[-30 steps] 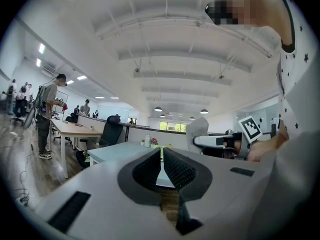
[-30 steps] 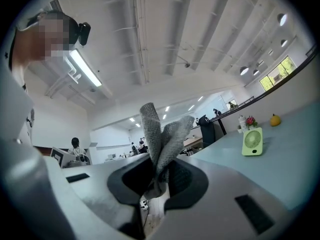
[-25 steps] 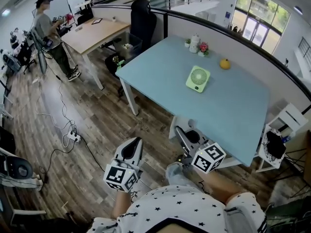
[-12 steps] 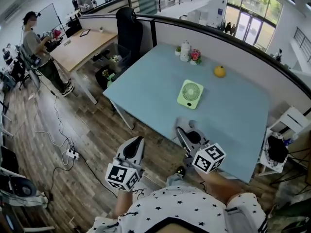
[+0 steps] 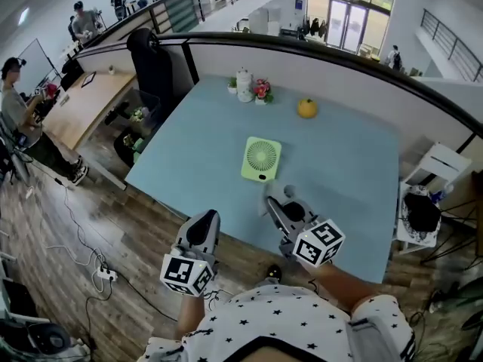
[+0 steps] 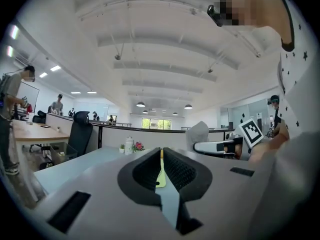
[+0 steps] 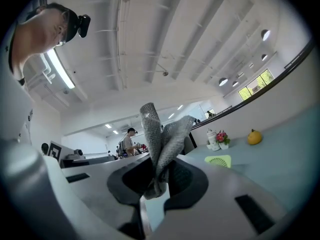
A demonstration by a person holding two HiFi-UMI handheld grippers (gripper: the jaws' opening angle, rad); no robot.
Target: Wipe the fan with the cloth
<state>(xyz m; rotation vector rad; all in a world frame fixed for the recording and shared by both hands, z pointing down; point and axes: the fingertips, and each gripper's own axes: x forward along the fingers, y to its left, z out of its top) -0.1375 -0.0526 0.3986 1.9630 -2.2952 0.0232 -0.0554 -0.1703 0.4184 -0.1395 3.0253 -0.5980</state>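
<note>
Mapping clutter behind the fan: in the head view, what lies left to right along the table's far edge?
small green potted plant → white ceramic jug → pot of pink flowers → round yellow fruit

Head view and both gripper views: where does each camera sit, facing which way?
Head view: on the person's head, facing steeply down at the table and fan; shows left gripper, right gripper, starred shirt.
Left gripper view: on the left gripper, facing along its shut jaws across the table; shirt at right.
Right gripper view: on the right gripper, facing along jaws clamped on the cloth; person's head upper left.
Shared: all three show the fan.
</note>
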